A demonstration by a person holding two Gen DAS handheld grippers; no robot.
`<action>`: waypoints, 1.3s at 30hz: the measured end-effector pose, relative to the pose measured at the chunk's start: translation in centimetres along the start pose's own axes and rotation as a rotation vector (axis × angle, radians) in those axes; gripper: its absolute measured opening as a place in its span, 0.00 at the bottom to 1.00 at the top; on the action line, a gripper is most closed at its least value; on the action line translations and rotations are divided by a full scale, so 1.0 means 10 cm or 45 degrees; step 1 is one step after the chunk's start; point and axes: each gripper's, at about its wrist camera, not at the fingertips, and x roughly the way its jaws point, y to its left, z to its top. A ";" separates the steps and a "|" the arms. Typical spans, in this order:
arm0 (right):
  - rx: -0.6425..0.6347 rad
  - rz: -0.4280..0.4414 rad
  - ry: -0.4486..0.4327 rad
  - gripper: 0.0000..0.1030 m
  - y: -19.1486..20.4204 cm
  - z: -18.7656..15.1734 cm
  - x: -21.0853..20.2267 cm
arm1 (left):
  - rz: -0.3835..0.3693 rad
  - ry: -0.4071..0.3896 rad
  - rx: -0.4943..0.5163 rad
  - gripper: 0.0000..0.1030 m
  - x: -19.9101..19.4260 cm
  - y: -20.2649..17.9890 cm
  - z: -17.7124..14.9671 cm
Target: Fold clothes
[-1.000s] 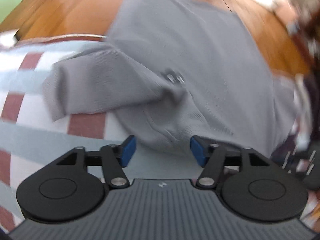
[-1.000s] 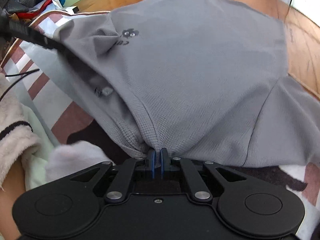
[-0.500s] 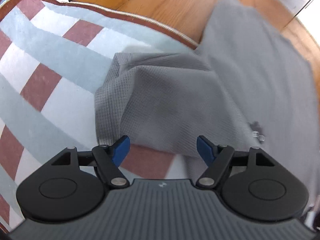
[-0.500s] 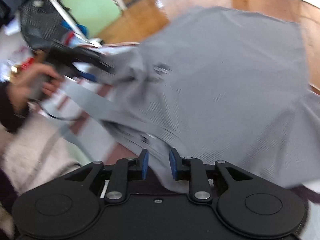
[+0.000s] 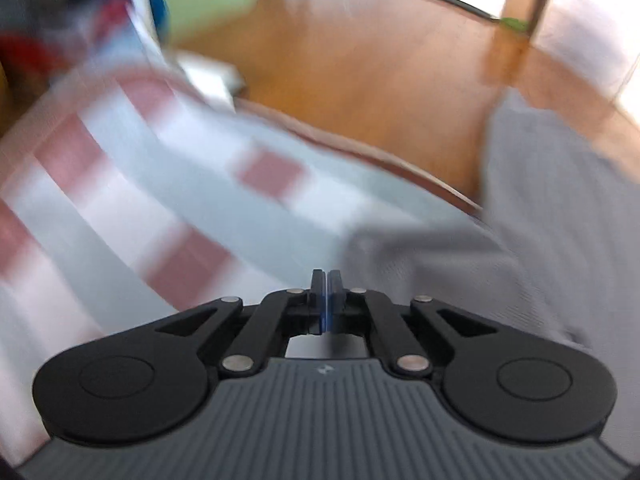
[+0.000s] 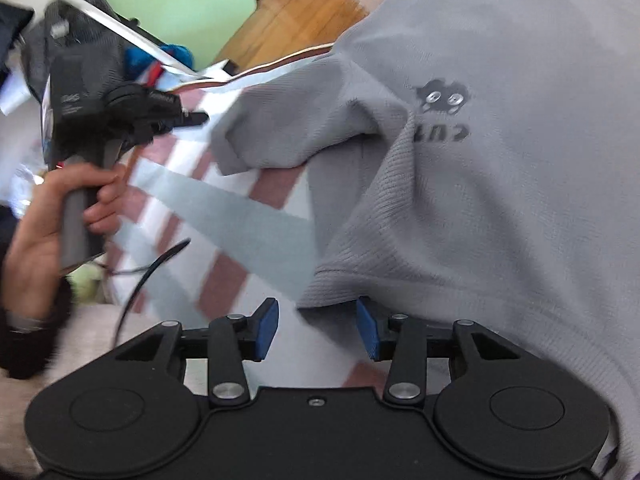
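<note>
With the grey shirt [image 6: 500,160] spread over the striped rug [image 6: 224,216] from twelve to three o'clock, a regrasp was judged due: left gripper [image 5: 326,280] closed empty, right gripper [image 6: 316,324] just opened off the hem.

A striped rug [image 5: 168,184] in red, white and pale blue lies on the wooden floor [image 5: 380,76], before a green wall [image 6: 168,8].

- Your shirt [image 6: 500,160] lies on the rug [image 6: 256,220], right side of the right wrist view.
- Its sleeve [image 6: 296,128] lies folded leftward over the rug.
- Your left hand-held gripper [image 6: 192,118] sits left of that sleeve.
- Floor [image 5: 380,92] lies beyond the rug's edge.
</note>
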 end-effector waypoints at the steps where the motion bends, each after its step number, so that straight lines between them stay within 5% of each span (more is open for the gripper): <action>1: -0.003 -0.032 -0.024 0.47 0.01 -0.03 0.01 | -0.078 0.041 -0.038 0.04 0.04 0.05 -0.06; 4: 0.022 -0.006 -0.083 0.47 0.00 -0.04 0.07 | -0.201 0.122 -0.086 0.10 0.12 0.09 -0.14; 5: 0.006 0.010 -0.092 0.47 0.01 0.00 0.14 | -0.188 0.129 -0.071 0.23 0.14 0.06 -0.14; 6: -0.030 0.016 -0.081 0.31 0.03 0.05 0.20 | -0.157 0.136 -0.051 0.44 0.17 0.02 -0.15; 7: -0.065 0.014 -0.074 0.06 0.07 0.09 0.26 | -0.110 0.139 -0.031 0.54 0.21 0.01 -0.14; 12: -0.132 -0.145 -0.313 0.06 0.12 0.14 -0.01 | -0.054 0.081 -0.043 0.59 0.18 0.05 -0.08; 17: -0.020 -0.370 -0.369 0.06 -0.10 0.14 -0.09 | -0.325 0.088 -0.177 0.59 0.14 0.12 -0.04; 19: 0.039 -0.323 -0.351 0.06 -0.15 0.11 -0.09 | -0.341 0.107 -0.115 0.67 0.18 0.01 -0.04; 22: 0.051 -0.213 -0.305 0.10 -0.15 0.06 -0.06 | -0.244 0.209 0.113 0.82 0.35 -0.30 -0.12; 23: 0.051 -0.178 -0.285 0.10 -0.16 0.04 -0.05 | -0.166 0.253 0.185 0.77 0.43 -0.39 -0.16; 25: 0.073 -0.122 -0.239 0.19 -0.17 0.02 0.01 | 0.000 0.249 0.338 0.38 0.49 -0.55 -0.24; 26: 0.083 -0.094 -0.217 0.25 -0.17 0.02 0.04 | 0.046 0.194 0.404 0.05 0.44 -0.62 -0.22; 27: 0.095 -0.069 -0.196 0.37 -0.18 0.02 0.07 | 0.068 0.128 0.412 0.03 0.37 -0.63 -0.18; 29: 0.103 -0.050 -0.178 0.34 -0.18 0.04 0.13 | 0.106 -0.059 0.312 0.03 0.11 -0.52 -0.04; 30: 0.078 -0.038 -0.190 0.07 -0.16 0.05 0.13 | 0.129 -0.152 0.254 0.03 -0.03 -0.44 0.04; 32: -0.024 0.021 -0.222 0.06 -0.05 0.01 0.05 | 0.122 -0.295 0.055 0.03 -0.32 -0.16 0.19; 35: -0.309 0.025 -0.219 0.06 0.26 -0.14 -0.07 | -0.016 -0.252 -0.136 0.04 -0.26 0.21 0.31; 39: -0.523 -0.097 -0.019 0.08 0.45 -0.33 0.21 | 0.013 -0.033 -0.195 0.04 0.21 0.43 0.28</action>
